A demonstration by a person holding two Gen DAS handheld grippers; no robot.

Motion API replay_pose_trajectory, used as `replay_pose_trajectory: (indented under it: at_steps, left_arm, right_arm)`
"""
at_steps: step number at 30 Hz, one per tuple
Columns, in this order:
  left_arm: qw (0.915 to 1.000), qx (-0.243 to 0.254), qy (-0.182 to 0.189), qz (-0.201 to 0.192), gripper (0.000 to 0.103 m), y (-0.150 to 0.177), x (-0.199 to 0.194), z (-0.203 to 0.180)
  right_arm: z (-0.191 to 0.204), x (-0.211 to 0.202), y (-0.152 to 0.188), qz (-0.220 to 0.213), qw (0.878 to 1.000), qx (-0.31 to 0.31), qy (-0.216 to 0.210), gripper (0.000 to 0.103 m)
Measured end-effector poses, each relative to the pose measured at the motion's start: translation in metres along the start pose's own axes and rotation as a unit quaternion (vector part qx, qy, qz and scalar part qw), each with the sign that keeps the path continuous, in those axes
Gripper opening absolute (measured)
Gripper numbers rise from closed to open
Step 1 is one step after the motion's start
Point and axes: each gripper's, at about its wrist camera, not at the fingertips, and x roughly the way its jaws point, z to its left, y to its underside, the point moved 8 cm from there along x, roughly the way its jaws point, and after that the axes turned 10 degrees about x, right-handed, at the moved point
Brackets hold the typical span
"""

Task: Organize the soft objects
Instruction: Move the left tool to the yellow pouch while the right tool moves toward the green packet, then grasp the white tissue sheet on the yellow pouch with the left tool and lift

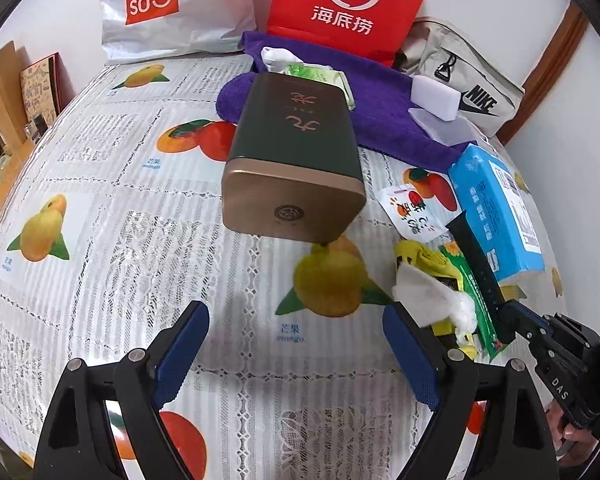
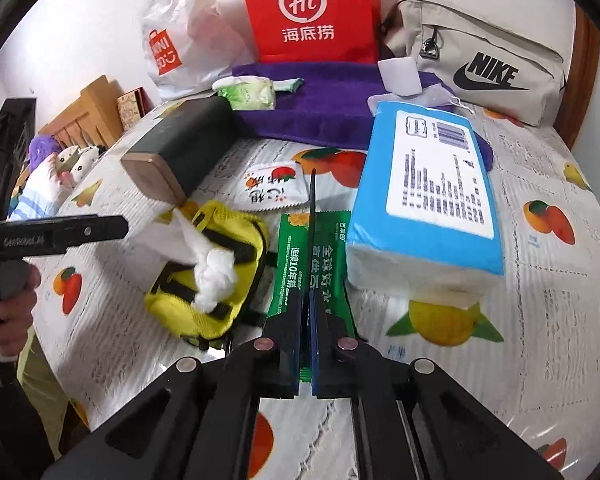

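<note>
My right gripper [image 2: 312, 184] is shut, its fingers pressed together down the centre line of a green foil packet [image 2: 292, 264] and pinching it. Left of the packet lies a yellow pouch [image 2: 224, 248] with a white tissue wad [image 2: 214, 276] on top. A blue tissue pack [image 2: 428, 200] sits to the right. My left gripper [image 1: 296, 312] hangs open over bare tablecloth, nothing between its pads. From there the yellow pouch [image 1: 428, 258], the tissue wad [image 1: 428, 296] and the right gripper [image 1: 462, 232] lie just to its right.
A dark tin box [image 1: 296, 152] lies in the middle of the fruit-print table. Behind it a purple towel [image 1: 380, 96] carries a wipes pack [image 1: 320, 76] and a white block [image 1: 436, 98]. A red bag [image 1: 348, 4], a Miniso bag [image 1: 160, 4] and a Nike pouch [image 2: 480, 60] line the wall.
</note>
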Motion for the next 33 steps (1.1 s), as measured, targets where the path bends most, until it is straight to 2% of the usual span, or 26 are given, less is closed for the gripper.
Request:
replay_pose_trajectory:
  at_steps: [4,10,14,16,19,22,27,31,33]
  left_arm:
    - [1.0,-0.002,0.003,0.002,0.088,0.003,0.001,0.0]
    - [1.0,-0.003,0.006,0.004,0.088,0.007,0.0,0.001]
    - [0.9999,0.005,0.013,-0.003,0.088,0.008,-0.003,-0.001]
    - [0.9997,0.009,0.022,-0.009,0.087,0.007,-0.004,-0.005]
    - [0.9992,0.025,0.026,-0.02,0.087,0.004,-0.007,-0.016]
    - [0.9975,0.051,0.037,-0.032,0.087,0.0,-0.01,-0.035]
    - [0.9941,0.09,0.046,-0.041,0.087,-0.008,-0.009,-0.069]
    - [0.9904,0.127,0.034,-0.045,0.088,-0.01,0.002,-0.095]
    - [0.9896,0.139,0.013,-0.035,0.088,-0.007,0.013,-0.102]
  right_arm:
    - [0.001,0.001,0.003,0.005,1.0,-0.005,-0.005,0.004]
    - [0.001,0.022,-0.008,0.008,1.0,-0.011,0.003,0.005]
    - [0.005,0.033,-0.016,0.004,1.0,-0.006,-0.007,0.006]
    - [0.007,0.033,-0.018,-0.003,1.0,-0.012,-0.015,0.003]
    - [0.009,0.018,-0.018,-0.027,0.999,-0.024,-0.008,0.003]
    - [0.007,-0.004,-0.015,-0.041,0.999,-0.011,-0.022,0.003]
    - [-0.007,-0.03,-0.004,-0.053,0.998,0.0,-0.013,0.003]
    - [-0.031,-0.038,0.014,-0.049,0.999,0.02,0.003,0.003]
    - [-0.041,-0.039,0.023,-0.044,0.999,0.025,0.017,0.003]
